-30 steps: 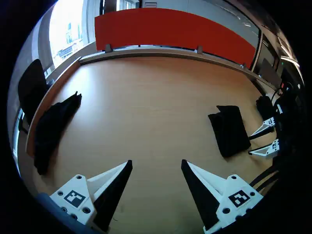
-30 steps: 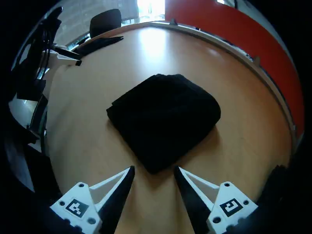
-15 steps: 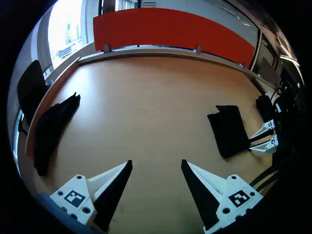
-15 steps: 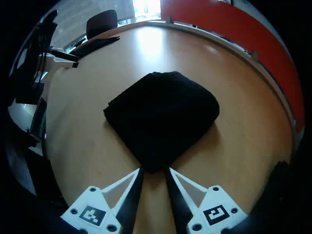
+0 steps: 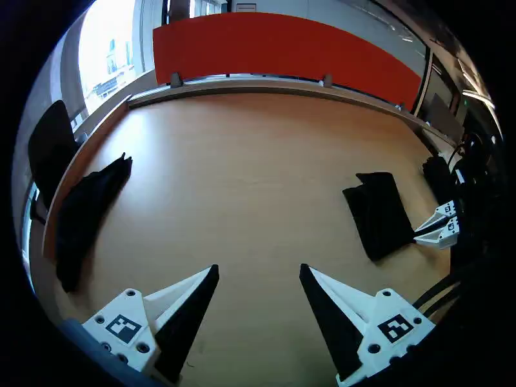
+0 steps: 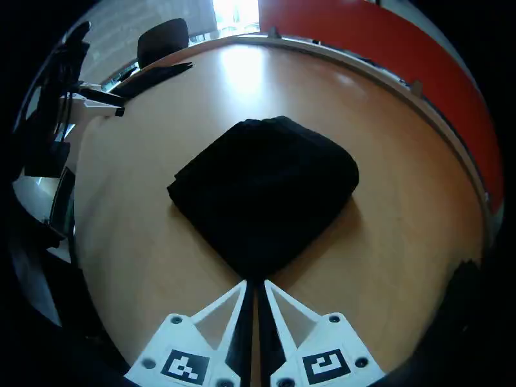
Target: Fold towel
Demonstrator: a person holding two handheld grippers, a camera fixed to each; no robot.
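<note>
A black towel (image 6: 267,190), folded into a thick pad, lies on the wooden table (image 6: 400,213). My right gripper (image 6: 255,285) has its fingers pressed together on the towel's near corner. The left gripper view shows the same towel (image 5: 379,213) at the right, with the right gripper (image 5: 418,231) pinching its near edge. My left gripper (image 5: 258,269) hovers open over bare table (image 5: 245,161), far from the towel, with nothing between its fingers. It also appears at the far left of the right gripper view as the left gripper (image 6: 106,103).
Another black cloth (image 5: 87,206) lies along the table's left edge, near a black chair (image 5: 48,145). A red partition (image 5: 284,48) runs behind the far edge. A dark object (image 5: 438,177) sits by the towel at the right edge.
My right gripper's fingers have closed from wide apart to together on the towel's near corner. The left gripper has stayed still and open.
</note>
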